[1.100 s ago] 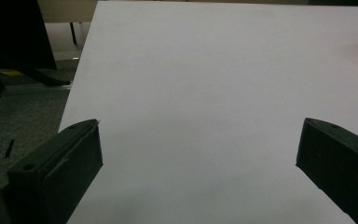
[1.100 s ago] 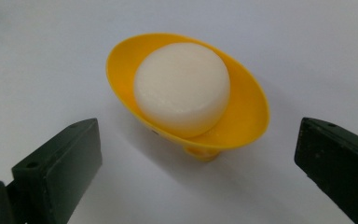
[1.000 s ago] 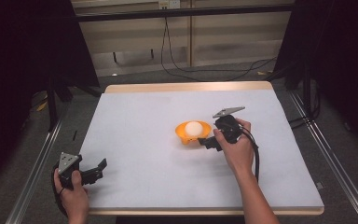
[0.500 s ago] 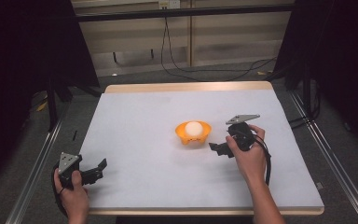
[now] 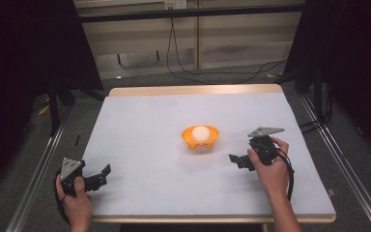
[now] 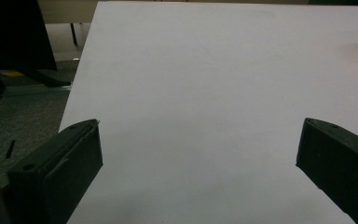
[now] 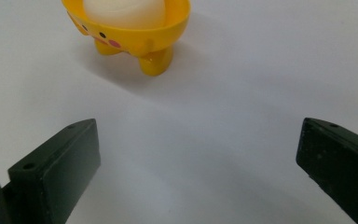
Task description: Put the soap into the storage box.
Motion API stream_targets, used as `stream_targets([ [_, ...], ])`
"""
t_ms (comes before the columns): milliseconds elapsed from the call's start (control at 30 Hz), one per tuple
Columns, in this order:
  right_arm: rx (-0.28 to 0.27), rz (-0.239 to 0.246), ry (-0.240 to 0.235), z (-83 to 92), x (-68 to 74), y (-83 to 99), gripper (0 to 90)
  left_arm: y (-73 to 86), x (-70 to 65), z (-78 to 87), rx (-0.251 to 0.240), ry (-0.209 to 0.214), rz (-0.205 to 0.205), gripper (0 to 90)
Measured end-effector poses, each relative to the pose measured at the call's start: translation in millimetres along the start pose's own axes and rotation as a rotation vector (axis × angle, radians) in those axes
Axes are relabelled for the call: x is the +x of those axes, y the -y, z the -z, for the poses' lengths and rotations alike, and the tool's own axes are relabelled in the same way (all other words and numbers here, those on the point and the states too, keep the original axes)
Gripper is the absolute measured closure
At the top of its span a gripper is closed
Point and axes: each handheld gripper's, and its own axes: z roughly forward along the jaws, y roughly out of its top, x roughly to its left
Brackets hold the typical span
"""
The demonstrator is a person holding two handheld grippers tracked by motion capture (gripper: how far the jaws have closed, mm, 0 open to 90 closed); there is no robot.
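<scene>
An orange egg cup (image 5: 200, 138) with little feet and a painted face stands near the middle of the white table, holding a white egg (image 5: 200, 133). In the right gripper view the egg cup (image 7: 135, 35) and egg (image 7: 123, 10) sit at the top, beyond the wide-apart jaws. My right gripper (image 5: 235, 160) is open on the table a short way right of the cup, touching nothing. My left gripper (image 5: 104, 173) is open near the front left corner, with bare table between its jaws (image 6: 198, 154).
The white table top (image 5: 174, 111) has a wooden rim at the far edge. Metal rails (image 5: 34, 179) run along both sides. Cables (image 5: 183, 58) hang at the back, and a dark stand (image 5: 58, 96) is off the left edge.
My right gripper has let go of the egg cup and drawn back to the right and toward the front edge, open. The cup stays put. The left gripper has not moved.
</scene>
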Motion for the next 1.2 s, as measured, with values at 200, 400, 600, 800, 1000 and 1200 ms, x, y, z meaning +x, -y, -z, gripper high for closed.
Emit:
stream_targets([
  [200, -0.013, -0.016, 0.015, 8.5, -5.8, 11.0, 0.0, -0.1, 0.3, 0.2, 0.005, 0.003, -0.005, 0.0],
  [400, -0.026, -0.028, 0.033, 18.7, -13.0, 23.8, 0.0, -0.1, 0.4, 0.1, 0.004, 0.004, -0.008, 0.0],
  [600, -0.038, -0.042, 0.041, 27.4, -19.7, 33.7, 0.0, -0.1, 0.5, 0.1, 0.005, 0.001, -0.005, 0.0],
  [800, -0.049, -0.068, 0.059, 37.4, -27.5, 46.3, 0.0, -0.1, 0.8, 0.1, 0.006, 0.003, -0.002, 0.0],
  [1000, -0.057, -0.083, 0.077, 47.8, -35.0, 58.6, 0.0, -0.1, 0.7, 0.0, 0.006, 0.002, -0.003, 0.0],
  [1200, -0.068, -0.099, 0.107, 61.4, -45.1, 71.7, 0.0, -0.1, 0.5, 0.1, 0.006, 0.001, -0.003, 0.0],
])
